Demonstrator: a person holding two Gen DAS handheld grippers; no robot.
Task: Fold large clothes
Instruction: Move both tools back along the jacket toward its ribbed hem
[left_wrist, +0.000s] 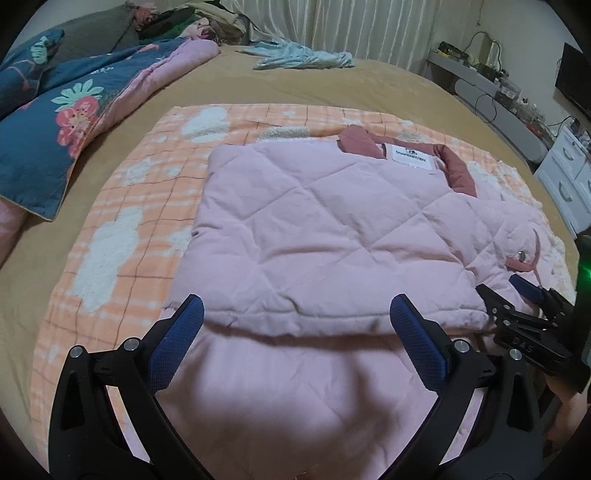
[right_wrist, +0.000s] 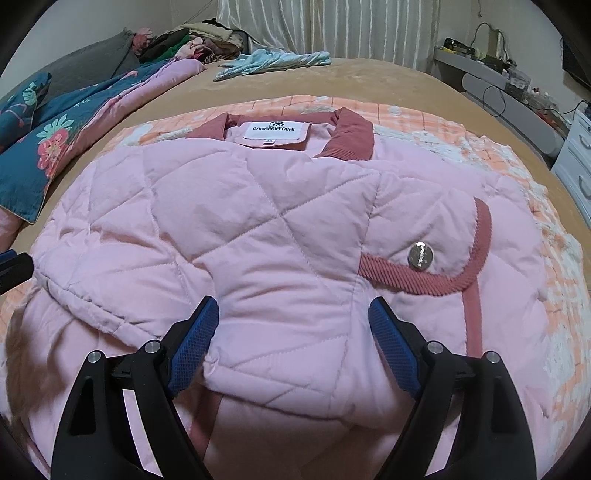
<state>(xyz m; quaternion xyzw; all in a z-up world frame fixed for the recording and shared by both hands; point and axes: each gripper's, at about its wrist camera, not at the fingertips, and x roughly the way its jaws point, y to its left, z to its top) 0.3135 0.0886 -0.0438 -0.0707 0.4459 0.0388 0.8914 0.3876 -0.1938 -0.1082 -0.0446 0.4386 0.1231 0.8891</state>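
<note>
A pink quilted jacket (left_wrist: 325, 229) with a dark pink collar (left_wrist: 456, 171) and a white label lies folded on an orange checked blanket (left_wrist: 122, 206) on the bed. It also shows in the right wrist view (right_wrist: 258, 229), with a metal snap button (right_wrist: 420, 255) on a pocket flap. My left gripper (left_wrist: 297, 314) is open, its blue pads straddling the jacket's near folded edge. My right gripper (right_wrist: 293, 314) is open over the jacket's near right part, and it also shows in the left wrist view (left_wrist: 506, 291).
A floral blue and pink quilt (left_wrist: 62, 110) lies at the left. A light blue garment (left_wrist: 303, 57) and a pile of clothes (right_wrist: 199, 40) lie at the far end of the tan bed. A grey shelf (left_wrist: 491, 99) and white drawers (left_wrist: 569, 177) stand at the right.
</note>
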